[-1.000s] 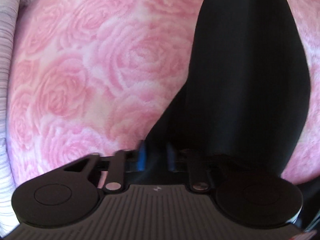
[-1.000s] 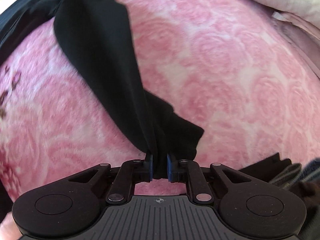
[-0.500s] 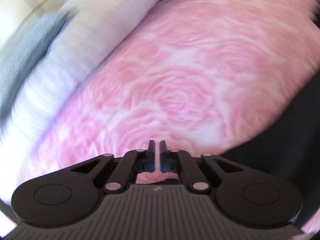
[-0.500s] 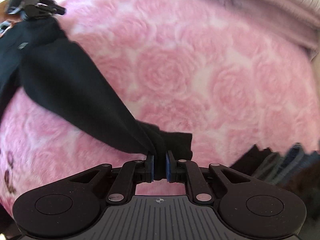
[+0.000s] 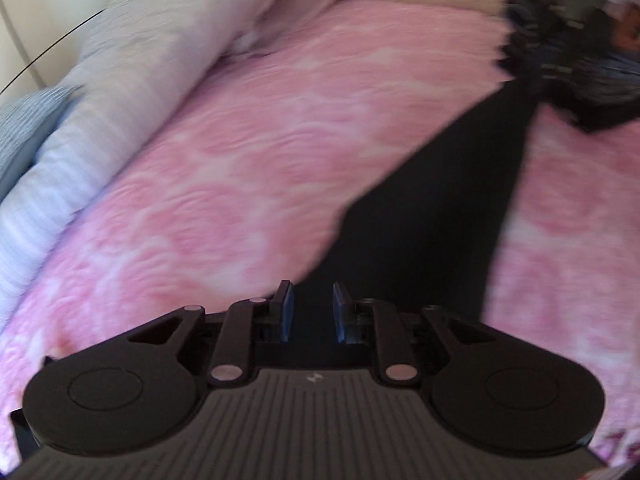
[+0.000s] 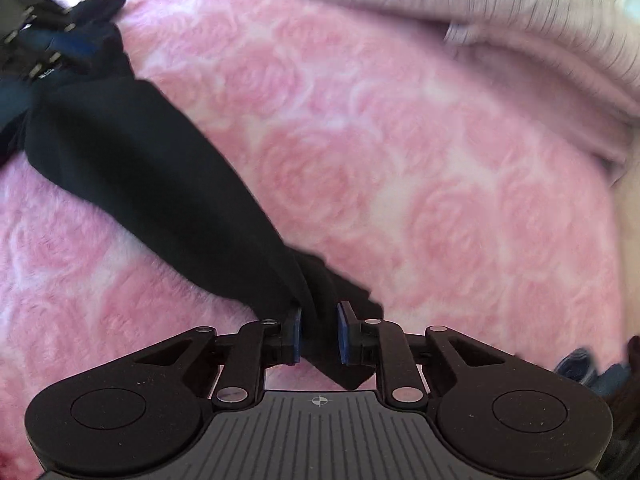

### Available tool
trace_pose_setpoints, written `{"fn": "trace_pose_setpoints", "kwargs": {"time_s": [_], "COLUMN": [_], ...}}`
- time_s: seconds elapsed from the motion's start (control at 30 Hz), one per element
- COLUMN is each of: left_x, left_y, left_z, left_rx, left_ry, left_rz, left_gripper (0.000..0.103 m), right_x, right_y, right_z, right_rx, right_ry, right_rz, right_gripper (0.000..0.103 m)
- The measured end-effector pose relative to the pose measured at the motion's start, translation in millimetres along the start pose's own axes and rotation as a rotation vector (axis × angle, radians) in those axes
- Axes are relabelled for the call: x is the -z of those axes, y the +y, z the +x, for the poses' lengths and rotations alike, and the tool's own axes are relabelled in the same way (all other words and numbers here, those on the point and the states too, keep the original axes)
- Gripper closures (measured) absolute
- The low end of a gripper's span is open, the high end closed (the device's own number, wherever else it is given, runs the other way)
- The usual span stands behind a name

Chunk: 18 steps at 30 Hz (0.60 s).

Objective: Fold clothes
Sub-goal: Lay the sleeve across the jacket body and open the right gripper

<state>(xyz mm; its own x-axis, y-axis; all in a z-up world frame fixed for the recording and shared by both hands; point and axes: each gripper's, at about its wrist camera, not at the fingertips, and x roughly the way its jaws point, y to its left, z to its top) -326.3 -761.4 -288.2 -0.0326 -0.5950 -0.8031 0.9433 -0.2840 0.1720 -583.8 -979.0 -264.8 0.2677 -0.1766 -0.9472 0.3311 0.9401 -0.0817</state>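
Right gripper (image 6: 319, 334) pinching the black fabric garment (image 6: 152, 184), left gripper (image 5: 313, 314) slightly spread around its other end.
Cloth stretches ahead and leftward from the right gripper across the pink rose-patterned fleece blanket (image 6: 420, 184).

The long black cloth garment (image 6: 160, 184) lies stretched across the pink rose-patterned plush blanket (image 6: 440, 200), running from its near edge toward its far left corner. The pale ribbed bedding (image 6: 480, 12) lies bunched along the blanket's far edge.
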Motion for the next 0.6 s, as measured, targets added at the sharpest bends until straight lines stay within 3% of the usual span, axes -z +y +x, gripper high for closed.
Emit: {"fn": "trace_pose_setpoints", "kwargs": {"time_s": [0.17,0.27,0.33,0.47,0.5,0.53,0.57,0.6], "left_x": [0,0,1,6,8,12,17,22], "left_y": [-23,-36,-30,-21,-21,-20,-21,-23], "left_z": [-16,-24,-21,-23,-26,-31,-35,-39], "left_rx": [0.05,0.077,0.052,-0.007,-0.026,-0.038,-0.047,-0.057], "left_ry": [-0.021,-0.032,-0.019,-0.006,-0.001,0.006,0.018,0.03], "left_rz": [-0.031,-0.052,-0.104,-0.167,-0.175,-0.183,-0.188,-0.191], "left_gripper": [0.084,0.084,0.084,0.084,0.084,0.084,0.084,0.084], "right_x": [-25,-45,-54,-68,-70,-69,-65,-59], "right_y": [-17,-36,-54,-60,-56,-54,-52,-48], "right_z": [-44,-63,-49,16,24,28,27,23], "right_rx": [-0.212,-0.23,-0.189,0.151,0.2,0.213,0.193,0.17], "right_ry": [0.126,0.121,0.118,0.113,0.088,0.055,0.023,-0.002], "right_rz": [0.11,0.168,0.224,0.16,0.141,0.154,0.185,0.21], "right_gripper": [0.092,0.091,0.087,0.083,0.074,0.066,0.052,0.05]}}
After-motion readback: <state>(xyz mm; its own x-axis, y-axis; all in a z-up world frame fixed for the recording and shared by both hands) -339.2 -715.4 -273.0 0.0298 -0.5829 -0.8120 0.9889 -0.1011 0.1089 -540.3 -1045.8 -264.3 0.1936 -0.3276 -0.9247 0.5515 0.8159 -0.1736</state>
